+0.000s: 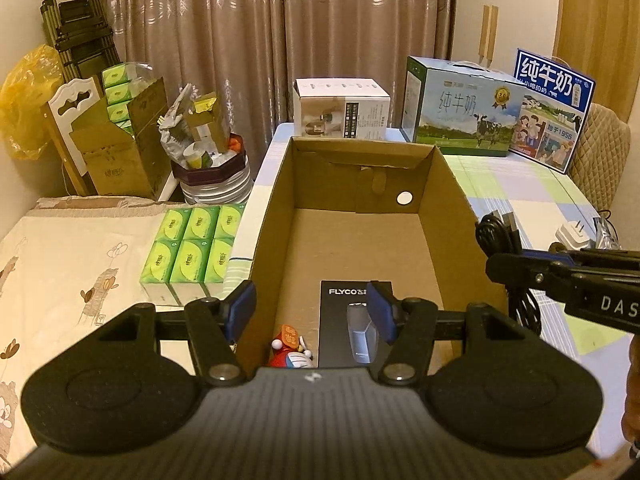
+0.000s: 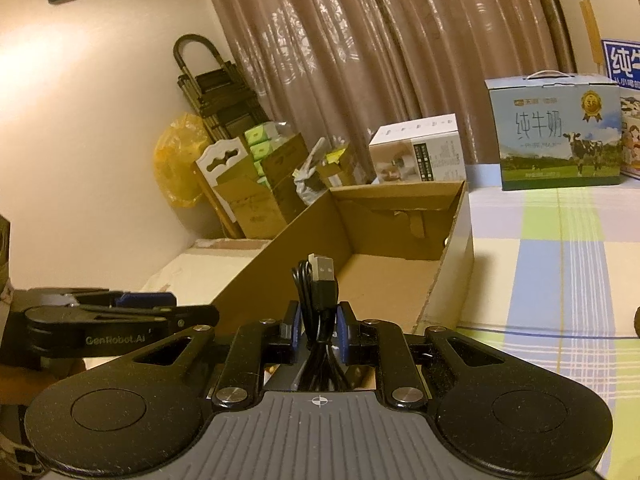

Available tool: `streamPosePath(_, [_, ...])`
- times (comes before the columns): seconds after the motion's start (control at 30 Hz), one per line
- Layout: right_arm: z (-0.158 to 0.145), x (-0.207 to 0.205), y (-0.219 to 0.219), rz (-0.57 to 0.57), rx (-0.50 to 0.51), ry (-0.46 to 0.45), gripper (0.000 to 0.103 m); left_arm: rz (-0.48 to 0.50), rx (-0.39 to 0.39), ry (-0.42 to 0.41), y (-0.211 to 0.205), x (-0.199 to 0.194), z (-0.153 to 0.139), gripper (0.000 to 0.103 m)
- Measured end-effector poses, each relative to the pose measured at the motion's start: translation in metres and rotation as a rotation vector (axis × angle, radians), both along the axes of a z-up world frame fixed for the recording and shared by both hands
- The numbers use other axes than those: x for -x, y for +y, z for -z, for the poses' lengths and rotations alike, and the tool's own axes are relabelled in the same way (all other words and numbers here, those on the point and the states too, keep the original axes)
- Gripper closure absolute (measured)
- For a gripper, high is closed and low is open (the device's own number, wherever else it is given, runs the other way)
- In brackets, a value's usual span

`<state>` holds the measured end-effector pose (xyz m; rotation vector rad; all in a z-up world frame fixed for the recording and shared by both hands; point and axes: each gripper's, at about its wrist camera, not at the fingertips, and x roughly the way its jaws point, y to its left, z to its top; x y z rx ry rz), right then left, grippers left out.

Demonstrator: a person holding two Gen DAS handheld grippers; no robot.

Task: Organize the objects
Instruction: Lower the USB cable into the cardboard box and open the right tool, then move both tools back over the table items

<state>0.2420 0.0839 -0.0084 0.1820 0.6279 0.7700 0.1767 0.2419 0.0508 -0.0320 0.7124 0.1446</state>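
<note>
- While the right gripper (image 2: 318, 330) is clenched on the coiled black USB cable (image 2: 316, 300), held beside the open brown cardboard box (image 1: 448, 200), the left gripper (image 1: 312, 308) hangs released, empty, over the box's near end.
- Already inside: black FLYCO shaver package (image 1: 340, 320), small red-and-white figurine (image 1: 290, 350).
- Risk: loose loops trail under the fingers; likely to snag the box wall, or the coil unwinds on release.
- Risk: grippers close together, could bump.
- White plug adapter (image 1: 572, 234) lies on the checked tablecloth (image 2: 560, 260), partly cut off behind the right gripper.
- Cable's lower end hidden; figurine half hidden.
</note>
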Motion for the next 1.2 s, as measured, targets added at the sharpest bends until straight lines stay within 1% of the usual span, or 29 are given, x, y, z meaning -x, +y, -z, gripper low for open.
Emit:
streamPosePath(0.03, [0.000,0.000,-0.001,0.008,-0.008,-0.002,0.080,-0.001,0.003,0.000,0.000,0.000,0.000,0.047])
streamPosePath(0.1, [-0.002,-0.001,-0.005,0.019,-0.027,-0.004,0.062,-0.001,0.007,-0.001,0.001,0.000,0.000,0.047])
streamPosePath(0.17, [-0.003,-0.002,-0.008,0.031,-0.039,-0.008,0.057,0.000,0.008,-0.001,0.000,0.001,0.000,0.047])
streamPosePath(0.8, [-0.004,-0.001,-0.010,0.034,-0.029,-0.007,0.057,0.011,0.009,0.001,-0.005,0.001,0.001,0.047])
streamPosePath(1.2, [-0.007,-0.001,-0.026,0.071,-0.034,-0.019,0.057,0.028,0.018,-0.017,-0.017,-0.004,-0.006,0.045])
